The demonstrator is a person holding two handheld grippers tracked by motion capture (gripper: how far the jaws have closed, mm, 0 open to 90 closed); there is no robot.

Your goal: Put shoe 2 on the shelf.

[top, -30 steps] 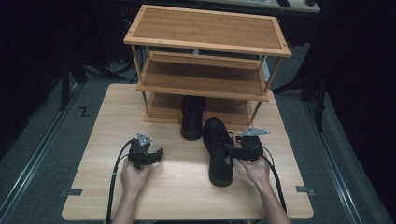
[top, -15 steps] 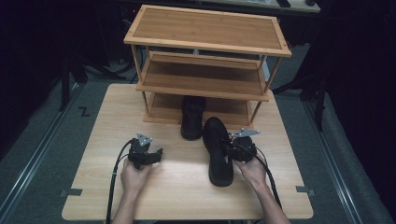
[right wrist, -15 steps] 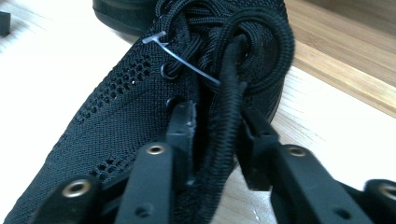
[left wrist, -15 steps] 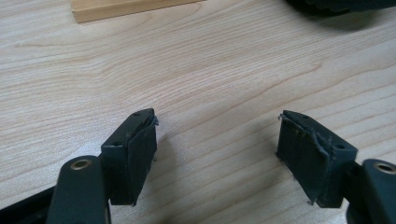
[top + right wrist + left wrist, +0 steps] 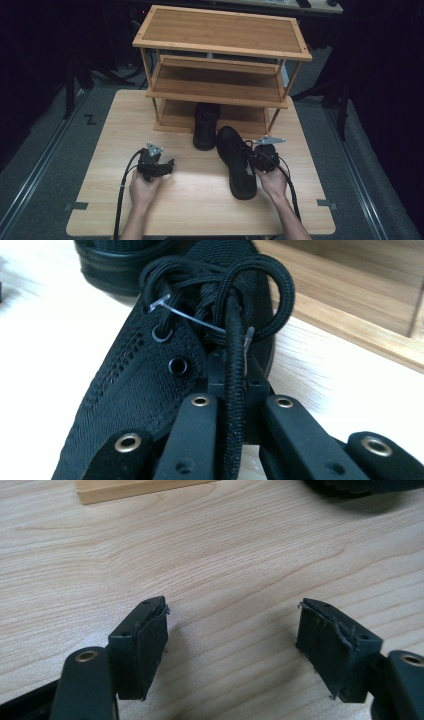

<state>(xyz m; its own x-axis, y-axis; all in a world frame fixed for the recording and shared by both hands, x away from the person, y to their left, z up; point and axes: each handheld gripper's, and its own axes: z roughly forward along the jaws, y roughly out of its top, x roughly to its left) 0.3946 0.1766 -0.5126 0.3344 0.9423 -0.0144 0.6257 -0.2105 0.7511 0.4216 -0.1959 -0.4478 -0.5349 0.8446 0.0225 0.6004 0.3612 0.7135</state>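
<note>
A: Where's the near shoe (image 5: 236, 162) relative to the bamboo rack (image 5: 220, 60)?

B: On the pale wood-grain table (image 5: 200, 200), just in front of the rack, beside its twin (image 5: 205, 125). It's black knit mesh.

A: And the right gripper (image 5: 260, 156)?

B: Its jaws have just been closing, now pinching a braided lace (image 5: 234, 390), I think the tongue's edge too.

A: The left gripper (image 5: 167, 165)?

B: Spread over bare table, rubbery pads (image 5: 150, 645) empty.

Looks like lab or recording studio, not home: light wooden table (image 5: 200, 200) with metal corner brackets, three-tier bamboo shoe rack (image 5: 220, 50) at far edge, grey carpeted floor (image 5: 45, 165), dark surroundings, black equipment stands.
</note>
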